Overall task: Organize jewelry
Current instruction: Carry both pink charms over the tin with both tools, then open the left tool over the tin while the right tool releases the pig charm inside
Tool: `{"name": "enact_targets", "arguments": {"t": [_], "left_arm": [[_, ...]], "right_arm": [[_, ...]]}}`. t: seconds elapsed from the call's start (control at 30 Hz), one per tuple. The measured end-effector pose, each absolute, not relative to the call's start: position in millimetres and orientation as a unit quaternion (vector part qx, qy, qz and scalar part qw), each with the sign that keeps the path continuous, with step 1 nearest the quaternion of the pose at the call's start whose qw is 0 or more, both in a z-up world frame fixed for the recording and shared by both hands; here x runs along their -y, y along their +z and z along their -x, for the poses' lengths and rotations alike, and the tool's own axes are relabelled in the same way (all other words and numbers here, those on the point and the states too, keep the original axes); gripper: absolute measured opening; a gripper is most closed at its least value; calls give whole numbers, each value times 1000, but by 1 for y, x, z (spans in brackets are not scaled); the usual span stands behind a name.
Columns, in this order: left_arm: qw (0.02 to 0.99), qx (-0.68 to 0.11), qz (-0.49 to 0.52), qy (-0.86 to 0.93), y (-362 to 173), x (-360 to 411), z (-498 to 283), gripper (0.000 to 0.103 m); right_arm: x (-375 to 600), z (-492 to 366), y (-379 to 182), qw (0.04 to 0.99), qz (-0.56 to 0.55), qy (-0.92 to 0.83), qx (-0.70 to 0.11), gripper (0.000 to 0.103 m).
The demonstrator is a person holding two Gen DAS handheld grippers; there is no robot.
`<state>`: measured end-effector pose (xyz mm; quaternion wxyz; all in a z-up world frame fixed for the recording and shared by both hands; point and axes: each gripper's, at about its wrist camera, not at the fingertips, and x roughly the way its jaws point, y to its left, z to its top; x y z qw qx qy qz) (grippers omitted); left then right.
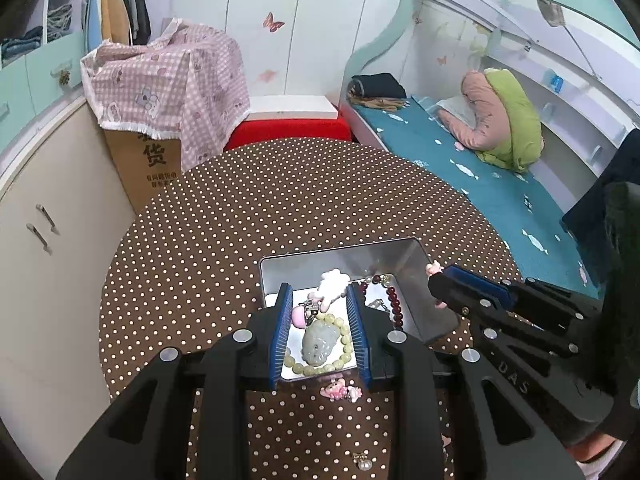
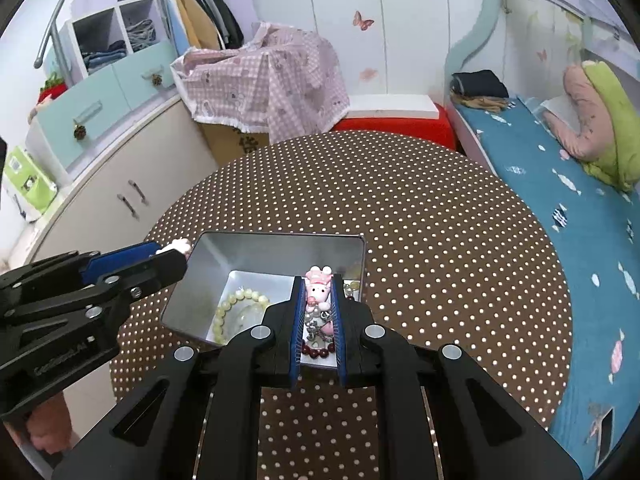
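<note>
Pink charm (image 2: 318, 287) pinched in right hand-held gripper (image 2: 317, 300), seemingly above tin (image 2: 276, 249).

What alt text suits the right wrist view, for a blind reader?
The right hand-held gripper pinches a pink pig charm over an open metal tin holding bead bracelets, on a polka-dot table.

Round polka-dot bench (image 1: 280, 200); behind it white wardrobe doors (image 1: 288, 20) with butterfly decals. Right of bench: bed (image 1: 480, 184), teal sheet. Left: cream cabinet (image 1: 52, 280), gingham-draped carton (image 1: 168, 80).
</note>
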<state>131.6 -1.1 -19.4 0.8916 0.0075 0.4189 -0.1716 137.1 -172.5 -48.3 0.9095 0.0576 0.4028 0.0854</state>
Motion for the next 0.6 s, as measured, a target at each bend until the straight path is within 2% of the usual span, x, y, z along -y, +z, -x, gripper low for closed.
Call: {"name": "enact_targets", "arguments": {"t": [0.4, 0.5, 0.57, 0.6], "left_arm": [[893, -419, -5, -163, -24, 4, -139, 26], [896, -415, -6, -160, -23, 3, -138, 37], [898, -411, -8, -158, -22, 3, -137, 49], [898, -411, -7, -158, -21, 3, -136, 51]], "right_arm": [[172, -142, -50, 910, -53, 89, -402, 15], [171, -140, -48, 911, -50, 91, -400, 15], [173, -140, -49, 909, -54, 88, -403, 17], [174, -141, -49, 908, -57, 87, -405, 24]]}}
